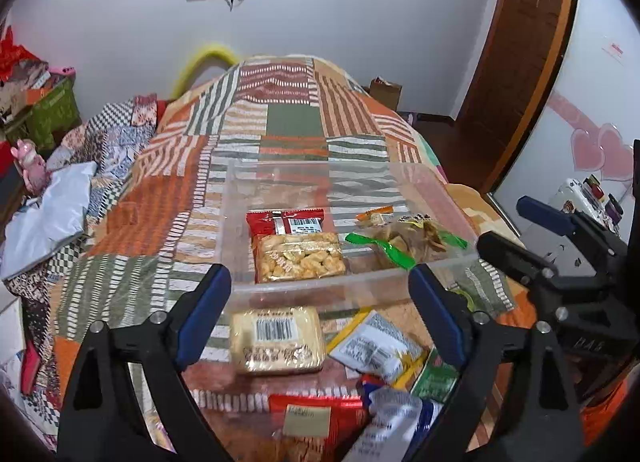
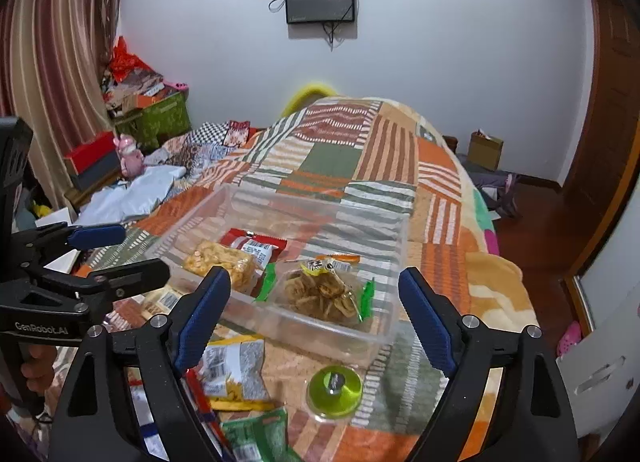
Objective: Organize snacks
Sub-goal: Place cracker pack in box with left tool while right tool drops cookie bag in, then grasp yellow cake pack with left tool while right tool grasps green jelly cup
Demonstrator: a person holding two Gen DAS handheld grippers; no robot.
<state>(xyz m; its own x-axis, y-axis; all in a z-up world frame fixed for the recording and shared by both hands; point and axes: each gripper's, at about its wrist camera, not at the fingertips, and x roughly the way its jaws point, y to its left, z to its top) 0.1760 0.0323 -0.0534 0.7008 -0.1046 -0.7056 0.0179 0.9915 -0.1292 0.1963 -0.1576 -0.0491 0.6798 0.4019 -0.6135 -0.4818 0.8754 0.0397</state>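
- The left tongs [image 1: 320,310] stand apart with nothing between their ribbed blue pads, above a glossy rectangular cracker pack [image 1: 277,341].
- The right tongs [image 2: 314,316] also gape, holding nothing.
- Just beyond them, a clear plastic bin [image 2: 384,336] holds crinkly snack bags.
- Everything rests on the bed's woolly patchwork blanket [image 1: 296,122].

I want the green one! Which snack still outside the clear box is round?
The round lime-green jelly cup, on the blanket just in front of the clear box. The other loose snacks, like the white-and-yellow packet, are flat bags.
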